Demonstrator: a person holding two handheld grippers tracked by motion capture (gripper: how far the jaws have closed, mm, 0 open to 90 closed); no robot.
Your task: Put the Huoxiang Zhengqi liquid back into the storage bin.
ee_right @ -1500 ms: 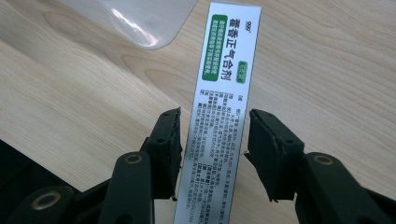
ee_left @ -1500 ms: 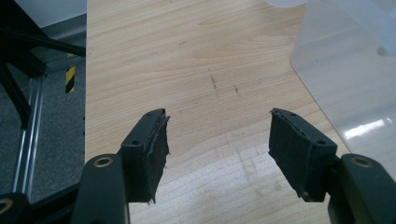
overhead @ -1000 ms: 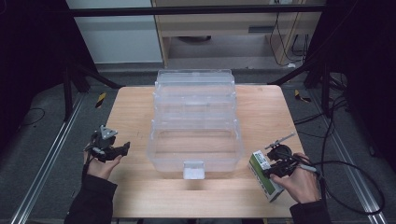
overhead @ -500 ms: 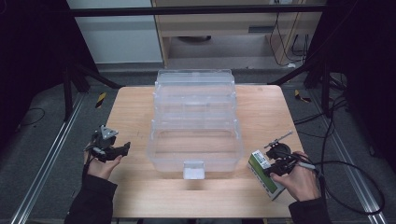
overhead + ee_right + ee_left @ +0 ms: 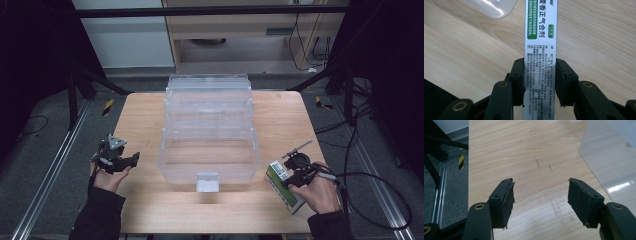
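- Wooden table [image 5: 150, 120]: bears all items; left portion bare.
- Left gripper [image 5: 131, 161]: held low over the table's left side, jaws spread wide with nothing between them, pointed toward the container; judged idle while the other hand works.
- Clear plastic storage box [image 5: 209, 130]: centre of the table, tiered trays folded back, front compartment exposed, presumably ready to receive an item.
- White-and-green carton [image 5: 283, 186]: lying on the table just right of the box's front corner.
- Right gripper [image 5: 539, 80]: jaws have just been closing and now press both long sides of the carton, apparently a grip for lifting.
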